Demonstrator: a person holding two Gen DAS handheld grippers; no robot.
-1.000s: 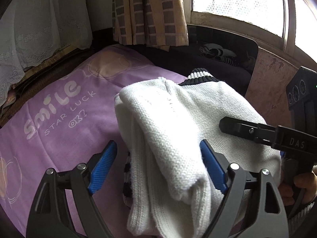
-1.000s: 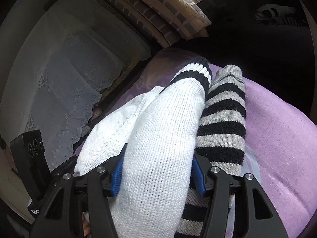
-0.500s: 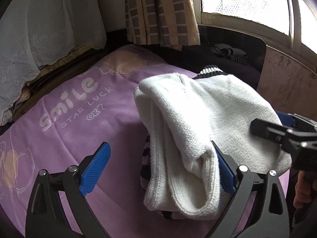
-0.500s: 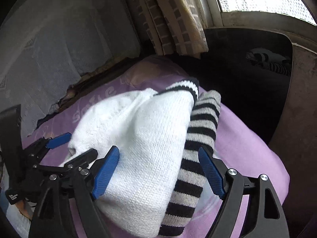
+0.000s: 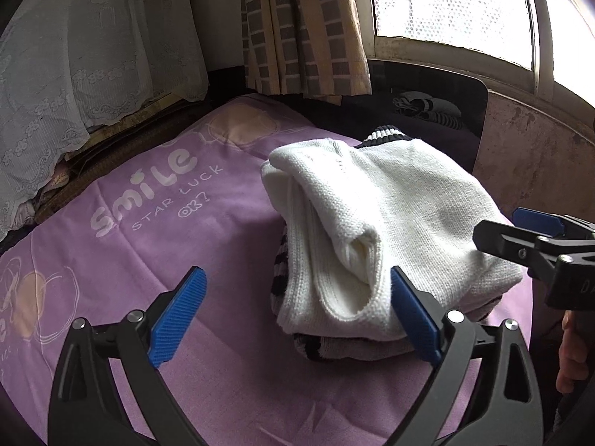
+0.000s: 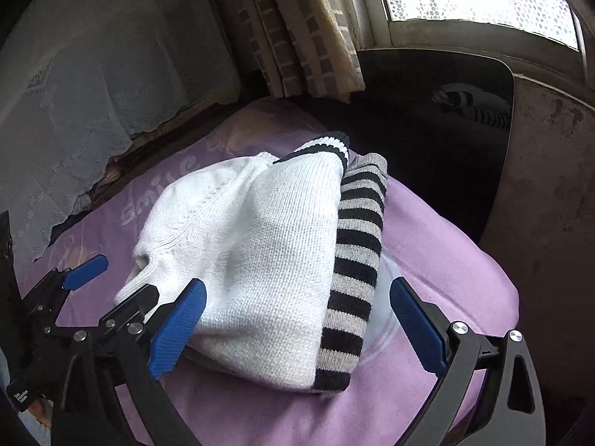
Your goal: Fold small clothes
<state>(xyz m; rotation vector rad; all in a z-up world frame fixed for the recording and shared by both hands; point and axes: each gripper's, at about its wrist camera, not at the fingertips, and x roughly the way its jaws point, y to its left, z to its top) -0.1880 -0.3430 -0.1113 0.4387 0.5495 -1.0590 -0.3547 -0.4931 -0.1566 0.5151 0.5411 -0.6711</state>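
The white knit sweater (image 5: 390,215) lies folded into a thick bundle on the purple sheet (image 5: 156,245), just to the window side of its printed "Smile" lettering (image 5: 145,189), and I take that lettering as my mark. Under the sweater, and sticking out along its far side from the lettering, sits a striped grey-and-black garment (image 6: 359,256), also folded, so the two make one stack. My left gripper (image 5: 297,319) stands with its fingers spread wide; the blue pad on the sweater side sits right at the bundle's rolled edge, and I cannot tell if it touches, but nothing is pinched. My right gripper (image 6: 297,323) has just been opening, and its fingers now stand spread on either side of the stack's near end, gripping nothing. I judge the fold of these two pieces finished: the stack holds its shape without me. More striped clothing (image 5: 427,109) lies on the dark surface (image 6: 416,122) beyond the sheet, well apart from the lettering, and that looks like the work left to me. The sweater's open end gapes a little, so it may need a tidy.
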